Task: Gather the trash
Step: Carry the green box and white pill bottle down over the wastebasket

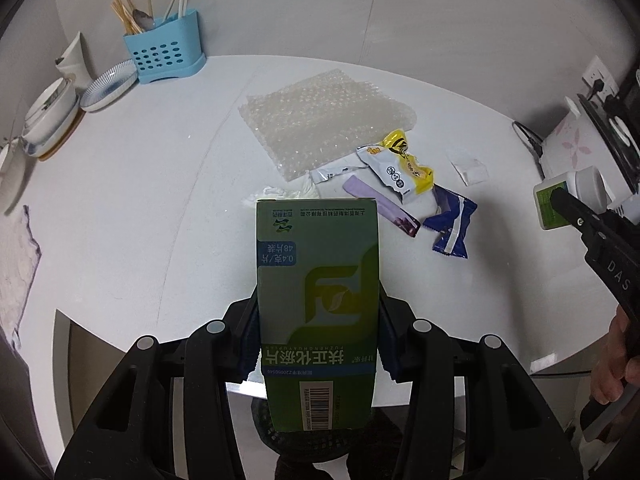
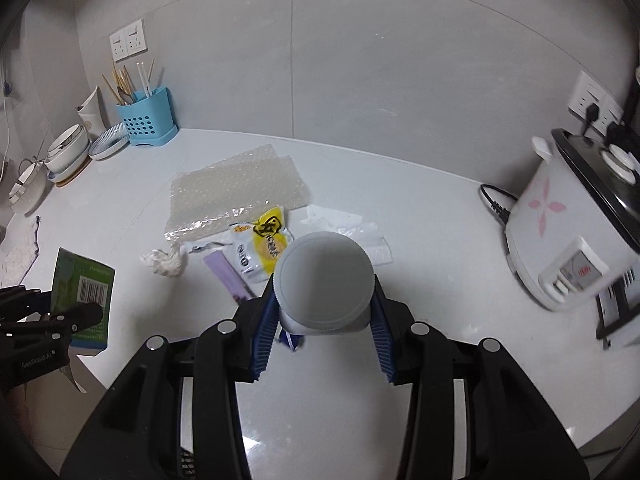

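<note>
Green medicine box [image 1: 318,276], white lettering and a barcode at its near end, clamped at its long sides by the left gripper [image 1: 318,320], jaws partly apart. Long axis straight away from the camera, above the white desk [image 1: 140,200]. White-capped bottle [image 2: 325,280] pinched in the right gripper [image 2: 325,312], cap toward the lens. Wrappers [image 1: 404,176] and bubble wrap [image 1: 328,120] flat on the desk.

The left gripper [image 1: 318,320] points steeply down, jaws clamped. The right gripper [image 2: 324,312] likewise grips; a hand [image 1: 616,364] behind it is probably the person's right.
</note>
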